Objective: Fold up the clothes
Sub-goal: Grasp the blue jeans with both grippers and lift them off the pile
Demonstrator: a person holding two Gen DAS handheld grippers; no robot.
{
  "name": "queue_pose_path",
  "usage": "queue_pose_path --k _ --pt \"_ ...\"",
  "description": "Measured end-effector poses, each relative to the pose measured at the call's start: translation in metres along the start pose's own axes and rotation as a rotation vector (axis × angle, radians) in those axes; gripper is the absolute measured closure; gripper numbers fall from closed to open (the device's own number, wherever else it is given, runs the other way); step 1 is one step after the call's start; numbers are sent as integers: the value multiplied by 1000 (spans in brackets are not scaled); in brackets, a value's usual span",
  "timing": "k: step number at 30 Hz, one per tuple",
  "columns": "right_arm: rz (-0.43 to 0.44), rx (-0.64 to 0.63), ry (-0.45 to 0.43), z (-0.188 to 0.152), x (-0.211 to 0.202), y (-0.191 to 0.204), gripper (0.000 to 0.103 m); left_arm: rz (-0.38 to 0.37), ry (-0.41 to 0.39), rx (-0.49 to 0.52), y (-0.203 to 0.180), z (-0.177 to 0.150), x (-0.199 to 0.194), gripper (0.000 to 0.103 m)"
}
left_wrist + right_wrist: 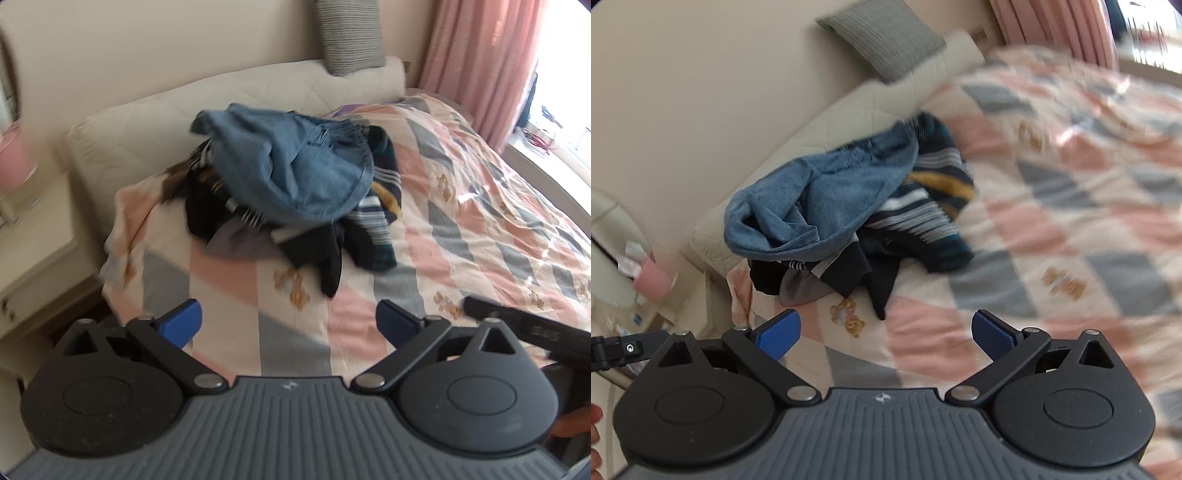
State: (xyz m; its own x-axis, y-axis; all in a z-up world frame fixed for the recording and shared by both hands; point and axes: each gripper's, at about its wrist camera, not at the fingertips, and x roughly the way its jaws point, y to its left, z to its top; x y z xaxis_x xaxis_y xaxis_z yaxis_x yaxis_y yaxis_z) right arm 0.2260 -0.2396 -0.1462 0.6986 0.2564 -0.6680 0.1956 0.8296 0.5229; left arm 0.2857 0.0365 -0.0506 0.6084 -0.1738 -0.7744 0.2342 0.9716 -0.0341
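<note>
both grippers, left (289, 321) & right (886, 332), wide, empty; clothes pile (291, 184) ahead on bed.

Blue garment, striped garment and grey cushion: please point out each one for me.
Blue garment (291, 173), left wrist view: its middle, on top of the pile.
Striped garment (923, 218), right wrist view: its white-striped part.
Grey cushion (349, 33), left wrist view: its middle.

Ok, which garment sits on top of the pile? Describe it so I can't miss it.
On the patchwork bed, a clothes pile lies by the cream headboard cushion. Crowning it is the blue top: plain and faded blue, while the garments beneath are black or striped.
</note>
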Motion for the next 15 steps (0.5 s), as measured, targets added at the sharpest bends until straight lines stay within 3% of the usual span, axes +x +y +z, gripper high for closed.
queue_pose_path --k 2,6,7,10,15 --pt "37 87 48 10 32 -2 10 -24 -8 15 7 22 16 14" --pt "87 210 70 28 77 -8 14 -53 -19 16 23 67 49 24" --pt "102 231 63 32 86 -8 14 -55 -21 9 28 77 58 24" --pt "146 297 54 44 108 -6 14 -53 -27 -27 45 107 84 6" --pt "181 407 57 57 153 -9 14 -19 9 -146 87 145 139 5"
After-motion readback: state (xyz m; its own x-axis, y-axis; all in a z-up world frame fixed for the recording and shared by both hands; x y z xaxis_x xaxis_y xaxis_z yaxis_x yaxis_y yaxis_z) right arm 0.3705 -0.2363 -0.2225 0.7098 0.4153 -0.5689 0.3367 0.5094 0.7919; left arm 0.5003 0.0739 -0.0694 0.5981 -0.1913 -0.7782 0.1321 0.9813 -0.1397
